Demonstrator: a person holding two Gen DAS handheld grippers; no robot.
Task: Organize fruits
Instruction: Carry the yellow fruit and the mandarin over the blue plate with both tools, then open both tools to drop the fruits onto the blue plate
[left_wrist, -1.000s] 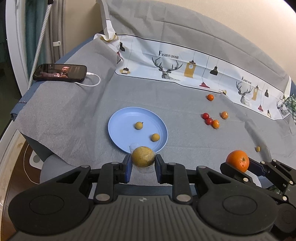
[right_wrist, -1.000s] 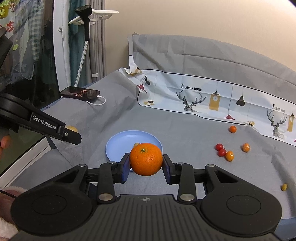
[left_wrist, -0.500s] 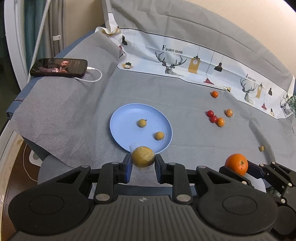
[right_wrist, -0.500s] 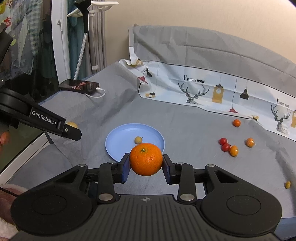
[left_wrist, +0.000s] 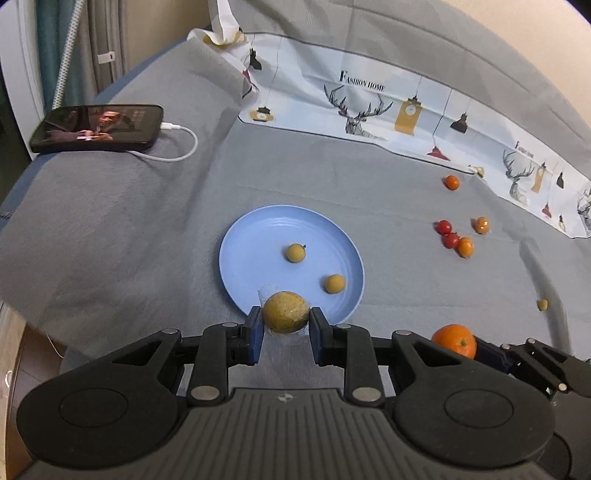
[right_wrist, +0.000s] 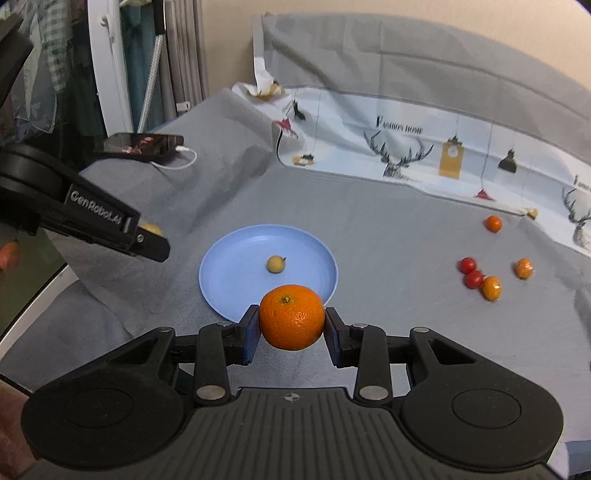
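Below me a grey cloth (left_wrist: 110, 229) covers the surface. On it lie a blue plate (left_wrist: 251, 236), a phone (left_wrist: 98, 127) with its white cable (left_wrist: 177, 147) at the far left, a printed deer sheet (left_wrist: 406, 110) along the back, scattered small red and orange fruits (left_wrist: 452, 240), and one tiny yellow fruit (left_wrist: 542, 304).

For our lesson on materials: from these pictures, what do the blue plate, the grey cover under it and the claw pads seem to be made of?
Blue plate: probably plastic or melamine; uniform colour, soft sheen, faint moulded rings.
Grey cover: cloth, matte and finely textured; it creases and drapes over the edge.
Claw pads: apparently blue rubber or soft plastic, dull finish, on black, likely plastic, arms; the exact material is uncertain.
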